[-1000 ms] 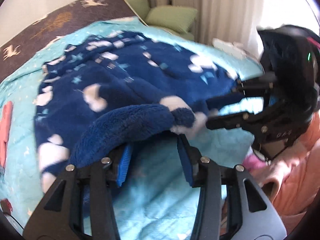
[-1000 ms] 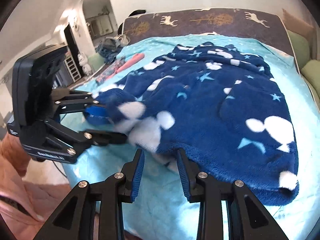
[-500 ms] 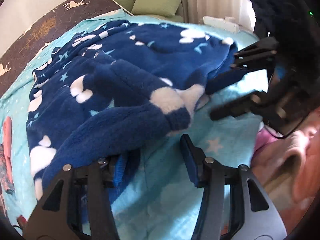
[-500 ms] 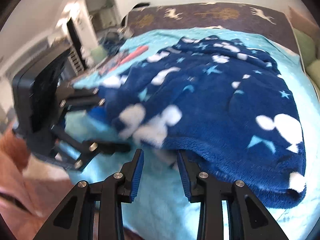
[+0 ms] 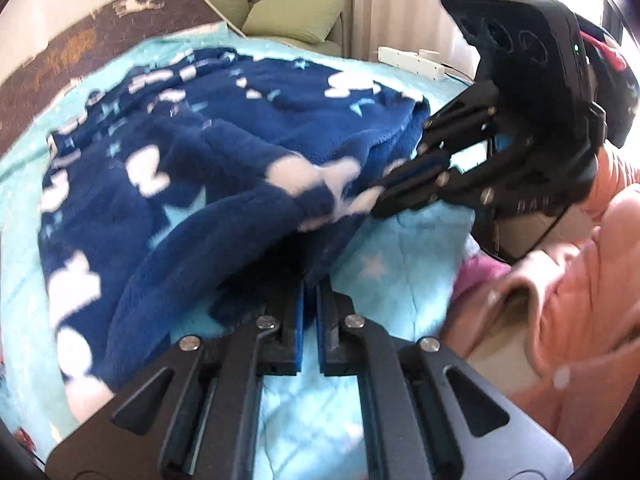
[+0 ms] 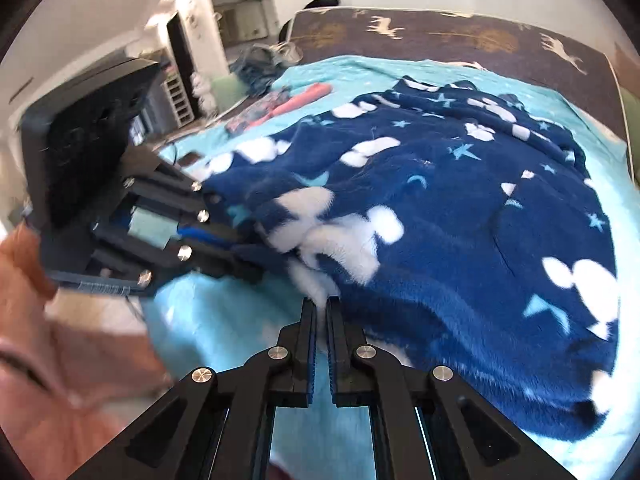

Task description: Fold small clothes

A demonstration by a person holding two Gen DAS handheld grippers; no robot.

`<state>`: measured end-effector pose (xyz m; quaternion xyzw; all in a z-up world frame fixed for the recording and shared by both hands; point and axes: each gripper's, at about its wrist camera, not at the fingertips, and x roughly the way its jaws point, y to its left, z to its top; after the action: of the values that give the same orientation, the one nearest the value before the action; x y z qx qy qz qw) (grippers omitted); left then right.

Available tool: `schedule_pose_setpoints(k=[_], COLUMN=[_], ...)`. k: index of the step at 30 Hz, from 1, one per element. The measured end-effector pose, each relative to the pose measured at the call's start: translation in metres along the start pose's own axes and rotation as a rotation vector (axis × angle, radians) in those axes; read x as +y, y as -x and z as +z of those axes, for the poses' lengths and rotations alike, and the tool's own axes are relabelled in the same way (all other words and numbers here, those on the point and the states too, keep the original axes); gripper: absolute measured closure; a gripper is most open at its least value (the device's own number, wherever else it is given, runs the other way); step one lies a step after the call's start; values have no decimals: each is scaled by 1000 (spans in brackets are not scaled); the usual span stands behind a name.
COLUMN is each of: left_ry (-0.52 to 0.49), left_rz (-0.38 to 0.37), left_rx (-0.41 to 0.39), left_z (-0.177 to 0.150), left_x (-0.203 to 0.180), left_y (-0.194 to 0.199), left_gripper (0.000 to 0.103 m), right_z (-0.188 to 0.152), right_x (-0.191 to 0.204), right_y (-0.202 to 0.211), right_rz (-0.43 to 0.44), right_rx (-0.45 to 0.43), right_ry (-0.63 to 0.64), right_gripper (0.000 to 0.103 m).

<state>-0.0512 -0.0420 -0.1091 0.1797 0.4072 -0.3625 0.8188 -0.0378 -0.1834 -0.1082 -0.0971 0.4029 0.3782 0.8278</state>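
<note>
Gripping a blue fleece garment by its near edge on the bed.
Left gripper and right gripper both have fingers clenched on fleece at their tips.

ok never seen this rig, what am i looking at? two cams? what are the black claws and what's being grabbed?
No robot here: a person holds a two-finger gripper in each hand, each with a fisheye camera looking along its fingers. One picture is from the left gripper, the other from the right gripper, and each also shows the other from the side. On the turquoise bedspread lies a fleece garment, navy with white patches and stars. Both grippers are shut on its near edge. The pink sleeve belongs to the person.
</note>
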Motion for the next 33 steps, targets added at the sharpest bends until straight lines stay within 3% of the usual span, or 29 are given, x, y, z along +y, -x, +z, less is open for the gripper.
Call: schedule_pose_setpoints(k=[5, 8, 11, 13, 15, 17, 19, 22, 24, 27, 29, 31, 33], left_ry=[-74, -115, -79, -35, -7, -16, -68, -152, -165, -88, 6, 6, -15], left_rz=[-5, -12, 10, 74, 117, 112, 112, 112, 117, 73, 8, 1, -21], left_rx=[59, 6, -94, -128, -114, -75, -59, -71, -57, -12, -62, -143, -152], left_z=[-8, -6, 8, 20, 25, 27, 24, 21, 24, 31, 39, 48, 54], left_x=[-18, -26, -16, -4, 6, 6, -4, -20, -23, -10, -1, -3, -8], left_y=[-2, 18, 38, 33, 19, 2, -10, -17, -23, -31, -15, 6, 13], left_gripper=[97, 93, 78, 70, 64, 53, 34, 29, 29, 73, 79, 79, 78], right_z=[-10, -4, 12, 22, 30, 30, 22, 7, 7, 5, 5, 5, 3], right_x=[-7, -11, -24, -30, -34, -37, -37, -33, -39, -41, -40, -39, -40], right_y=[2, 19, 38, 38, 23, 0, -20, -26, -20, -17, -18, -18, -18], right_rz=[27, 34, 75, 45, 6, 28, 16, 16, 47, 54, 48, 54, 69], right_rx=[64, 1, -115, -158, -142, -79, 6, 12, -7, -8, -3, -7, -3], right_ry=[-31, -42, -115, -153, -173, -189, -193, -204, -229, -232, -225, -227, -234], right_gripper=[96, 94, 92, 92, 92, 92, 92, 92, 92, 90, 89, 87, 86])
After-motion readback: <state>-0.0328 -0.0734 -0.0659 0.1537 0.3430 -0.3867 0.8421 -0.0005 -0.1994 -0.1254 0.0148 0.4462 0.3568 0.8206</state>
